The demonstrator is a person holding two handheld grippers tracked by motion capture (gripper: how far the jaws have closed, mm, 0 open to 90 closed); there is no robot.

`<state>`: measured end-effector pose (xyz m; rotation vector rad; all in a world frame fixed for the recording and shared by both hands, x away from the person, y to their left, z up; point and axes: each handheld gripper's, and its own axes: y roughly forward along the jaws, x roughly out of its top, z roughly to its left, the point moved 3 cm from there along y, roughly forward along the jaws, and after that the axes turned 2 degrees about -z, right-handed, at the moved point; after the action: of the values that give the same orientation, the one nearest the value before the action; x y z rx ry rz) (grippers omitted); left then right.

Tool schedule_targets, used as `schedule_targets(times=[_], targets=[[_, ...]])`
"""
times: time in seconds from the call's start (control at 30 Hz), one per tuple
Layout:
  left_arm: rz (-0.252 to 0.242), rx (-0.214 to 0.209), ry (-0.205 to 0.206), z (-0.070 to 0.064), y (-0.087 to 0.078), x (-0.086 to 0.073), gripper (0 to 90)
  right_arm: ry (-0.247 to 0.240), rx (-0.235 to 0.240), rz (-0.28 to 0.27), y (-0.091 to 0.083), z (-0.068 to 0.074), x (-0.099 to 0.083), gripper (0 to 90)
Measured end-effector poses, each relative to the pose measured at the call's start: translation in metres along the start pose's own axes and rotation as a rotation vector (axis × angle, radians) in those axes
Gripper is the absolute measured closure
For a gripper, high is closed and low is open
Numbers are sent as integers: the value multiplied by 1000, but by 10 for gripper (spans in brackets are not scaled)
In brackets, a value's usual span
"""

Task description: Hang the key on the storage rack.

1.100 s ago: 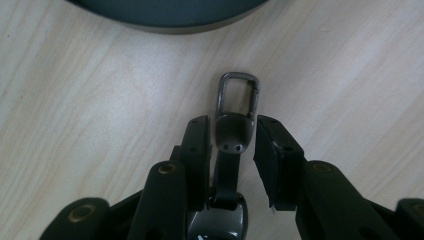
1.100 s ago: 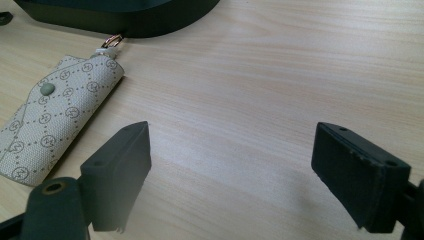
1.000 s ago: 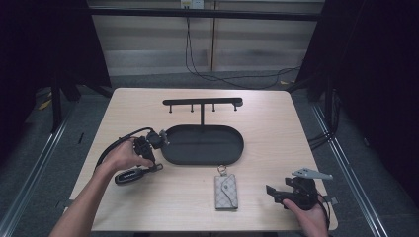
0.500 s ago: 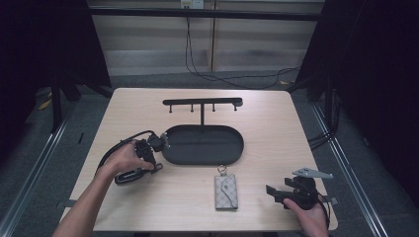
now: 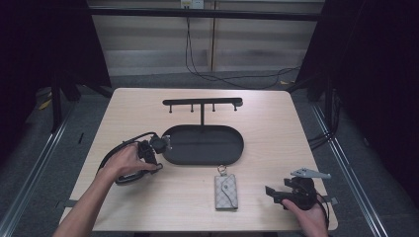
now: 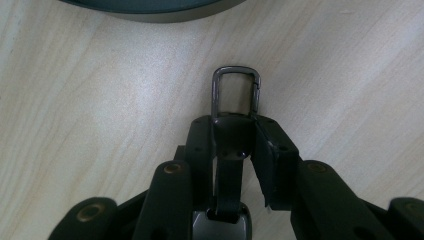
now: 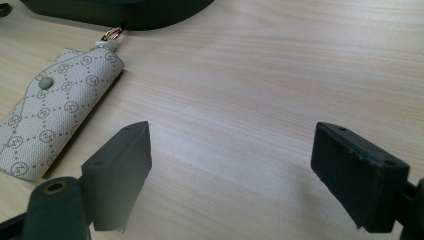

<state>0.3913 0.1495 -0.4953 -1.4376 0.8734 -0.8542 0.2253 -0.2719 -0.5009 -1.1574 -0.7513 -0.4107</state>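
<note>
My left gripper (image 5: 157, 147) lies at the left end of the black oval tray (image 5: 202, 145), held by a hand. Its jaws are shut on a black strap (image 6: 229, 175) that ends in a grey metal snap clip (image 6: 236, 90); the clip sticks out past the jaw tips (image 6: 235, 132) over the wood, just short of the tray's rim (image 6: 150, 7). A beige patterned key pouch (image 5: 226, 191) lies flat in front of the tray. My right gripper (image 5: 277, 193) rests at the table's front right, open (image 7: 235, 165), with the pouch (image 7: 55, 105) to its left, untouched.
A black T-shaped rack with several hooks (image 5: 202, 102) stands behind the tray. The tray's near rim (image 7: 125, 10) sits beyond the pouch's gold ring (image 7: 114, 33). The left gripper's cable (image 5: 121, 145) loops on the table. Table edges lie close to both hands.
</note>
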Motion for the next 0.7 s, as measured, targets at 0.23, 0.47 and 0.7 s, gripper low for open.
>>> schedule_targets(times=[0.23,0.47,0.7], targets=[[-8,-6,-7,1,0,-1,709,-12,-10,-16,-2,2,1,164],[-11,1,-44,5,-3,-5,709,-14,-10,-17,-2,2,1,164],[-73,-24,-91,10,-19,-16,709,-15,-11,-15,-2,2,1,164]])
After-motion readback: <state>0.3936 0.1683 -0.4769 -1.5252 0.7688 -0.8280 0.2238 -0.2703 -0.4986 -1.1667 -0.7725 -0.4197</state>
